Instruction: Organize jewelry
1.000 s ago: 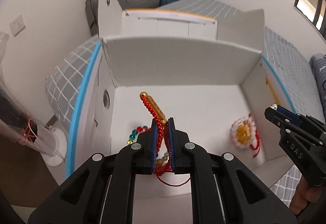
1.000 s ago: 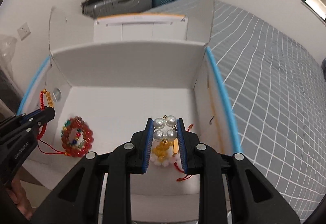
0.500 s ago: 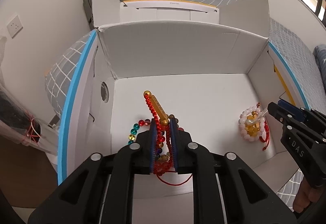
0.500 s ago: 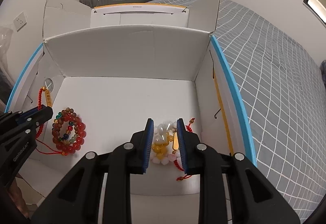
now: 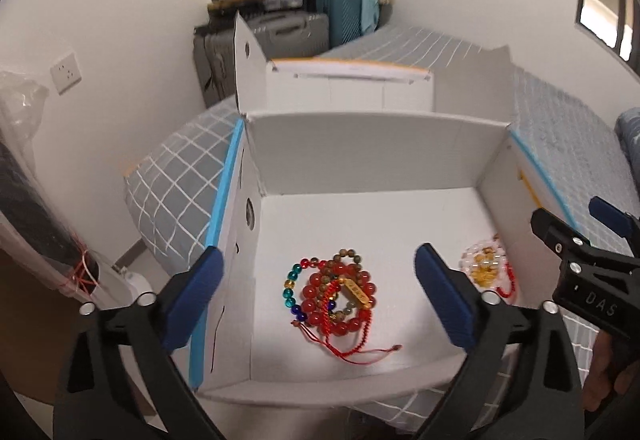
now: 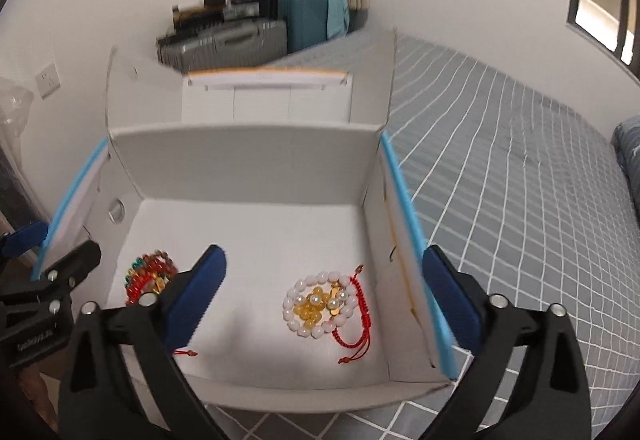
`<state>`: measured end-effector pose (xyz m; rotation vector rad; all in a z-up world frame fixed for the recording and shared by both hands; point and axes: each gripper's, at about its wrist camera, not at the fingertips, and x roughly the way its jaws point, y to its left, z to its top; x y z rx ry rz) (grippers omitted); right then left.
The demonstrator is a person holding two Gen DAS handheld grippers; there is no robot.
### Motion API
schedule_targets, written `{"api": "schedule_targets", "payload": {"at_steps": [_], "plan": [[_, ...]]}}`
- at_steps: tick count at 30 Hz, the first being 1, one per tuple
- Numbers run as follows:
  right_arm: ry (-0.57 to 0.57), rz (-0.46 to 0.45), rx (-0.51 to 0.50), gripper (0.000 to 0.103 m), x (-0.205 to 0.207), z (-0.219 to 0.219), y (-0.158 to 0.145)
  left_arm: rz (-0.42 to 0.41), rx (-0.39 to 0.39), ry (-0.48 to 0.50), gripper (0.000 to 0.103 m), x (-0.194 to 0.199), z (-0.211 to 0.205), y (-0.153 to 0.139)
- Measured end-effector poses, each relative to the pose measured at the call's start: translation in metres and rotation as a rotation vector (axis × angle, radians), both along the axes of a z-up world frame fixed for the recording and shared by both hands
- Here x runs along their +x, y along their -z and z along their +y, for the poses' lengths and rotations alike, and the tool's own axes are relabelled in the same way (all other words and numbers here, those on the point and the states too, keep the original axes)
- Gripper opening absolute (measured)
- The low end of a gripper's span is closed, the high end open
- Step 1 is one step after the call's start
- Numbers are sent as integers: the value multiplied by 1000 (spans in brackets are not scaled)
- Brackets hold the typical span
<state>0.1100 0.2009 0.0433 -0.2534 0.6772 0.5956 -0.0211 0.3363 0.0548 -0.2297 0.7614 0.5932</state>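
White cardboard makes up the open box point(image 5: 372, 144) that sits on my bed point(image 6: 500, 168), which has a grey cover with white lines.

My left gripper point(image 5: 320, 300) is spread wide and holds nothing. Its blue pads point(image 5: 444, 296) stand far apart above the near part of the box. Between them, on the box floor, lies a pile of bracelets point(image 5: 334, 294). I see big red beads, brown beads, a string of green, yellow, blue and red beads, and a red cord with a little gold bar. A thin red string trails out of the pile toward the near wall.

My right gripper point(image 6: 324, 304) is wide apart too, and it grips nothing. Between its pads lies a white bead bracelet point(image 6: 320, 304) on the right side of the box floor, near the right wall. Yellow beads and some pearls sit inside its ring, and a red woven cord point(image 6: 356, 324) curls just beside it, touching it.

The two piles are well apart, one on the left side of the box and one on the right.

Grey and blue suitcases point(image 6: 256, 36) stand by the far wall.
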Motion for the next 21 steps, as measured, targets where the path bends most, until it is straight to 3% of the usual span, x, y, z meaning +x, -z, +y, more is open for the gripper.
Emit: {"api": "schedule_targets", "payload": {"at_steps": [6,12,21], "plan": [[0,-68,13,96,-24,-21,-10,-70,10,30,97,-29,-25,-8],[16,-55,39,96,-47,-44,-7,-126,22,17,97,-59,-40,-11],[29,-51,41,96,-77,-63,3,-128,58,-14,97,-85,-52,-8]]}}
